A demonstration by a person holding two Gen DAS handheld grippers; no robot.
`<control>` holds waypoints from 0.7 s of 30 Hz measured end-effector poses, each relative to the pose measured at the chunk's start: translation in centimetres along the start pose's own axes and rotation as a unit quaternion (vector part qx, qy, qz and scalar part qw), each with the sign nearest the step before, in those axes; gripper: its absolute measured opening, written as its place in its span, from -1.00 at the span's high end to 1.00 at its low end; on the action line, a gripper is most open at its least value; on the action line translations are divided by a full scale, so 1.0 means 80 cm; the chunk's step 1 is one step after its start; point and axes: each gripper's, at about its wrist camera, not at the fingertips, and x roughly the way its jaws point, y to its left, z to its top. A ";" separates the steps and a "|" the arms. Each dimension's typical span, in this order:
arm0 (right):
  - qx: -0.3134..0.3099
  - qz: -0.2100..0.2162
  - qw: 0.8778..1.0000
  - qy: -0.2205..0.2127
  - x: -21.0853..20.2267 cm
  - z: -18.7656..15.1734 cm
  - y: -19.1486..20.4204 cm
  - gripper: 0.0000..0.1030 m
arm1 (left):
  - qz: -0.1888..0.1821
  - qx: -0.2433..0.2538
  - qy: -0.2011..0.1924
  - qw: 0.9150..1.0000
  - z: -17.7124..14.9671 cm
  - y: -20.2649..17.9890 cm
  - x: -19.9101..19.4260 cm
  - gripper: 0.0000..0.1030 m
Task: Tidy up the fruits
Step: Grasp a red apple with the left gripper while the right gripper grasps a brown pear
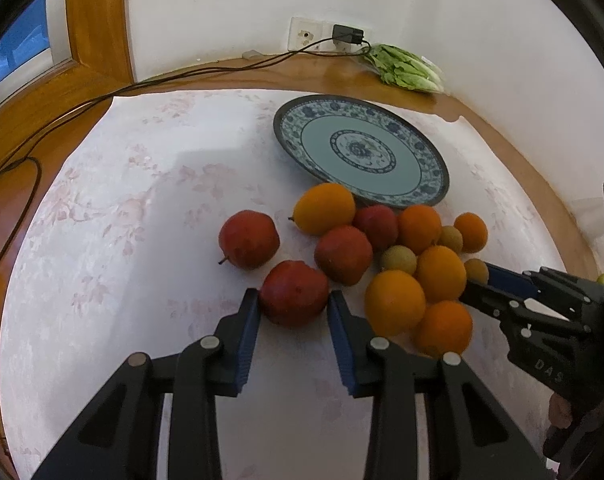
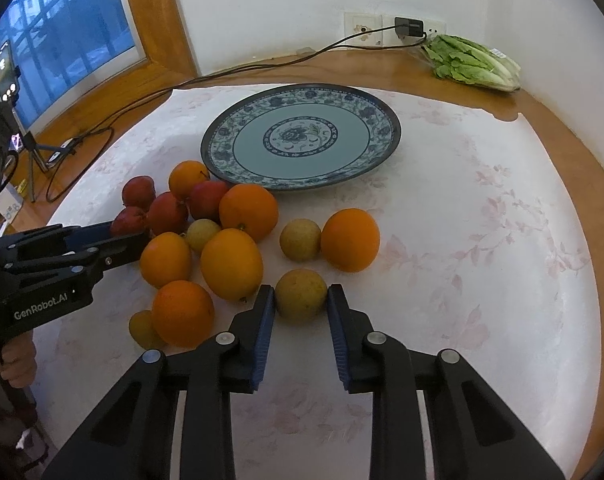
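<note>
While both jaws clamp, left gripper (image 1: 293,300) red fruit (image 1: 294,293), right gripper (image 2: 301,298) yellow-brown fruit (image 2: 301,295)

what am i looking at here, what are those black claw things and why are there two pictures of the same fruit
These are two hand-held grabbing tools, one in each of a person's hands, each carrying a wide-angle camera that looks along its fingers. So one picture is the left tool's view, the other the right tool's.

A flowered cloth covers a wooden table and carries an empty blue patterned plate, with oranges, red fruits and small yellow-brown fruits piled in front of it. Bagged lettuce lies by the wall.

The left claw is closed on a red fruit. The right claw is closed on a yellow-brown fruit. Both fruits appear to sit on the cloth.
</note>
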 end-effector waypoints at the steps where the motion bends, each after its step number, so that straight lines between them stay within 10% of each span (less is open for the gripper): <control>1: 0.000 0.003 1.000 0.001 -0.001 0.000 0.000 0.45 | -0.002 0.000 0.000 1.000 -0.001 0.000 -0.002 0.31; 21: -0.001 0.026 1.000 -0.014 -0.030 0.015 0.002 0.46 | 0.002 0.022 -0.010 1.000 0.020 -0.015 -0.028 0.31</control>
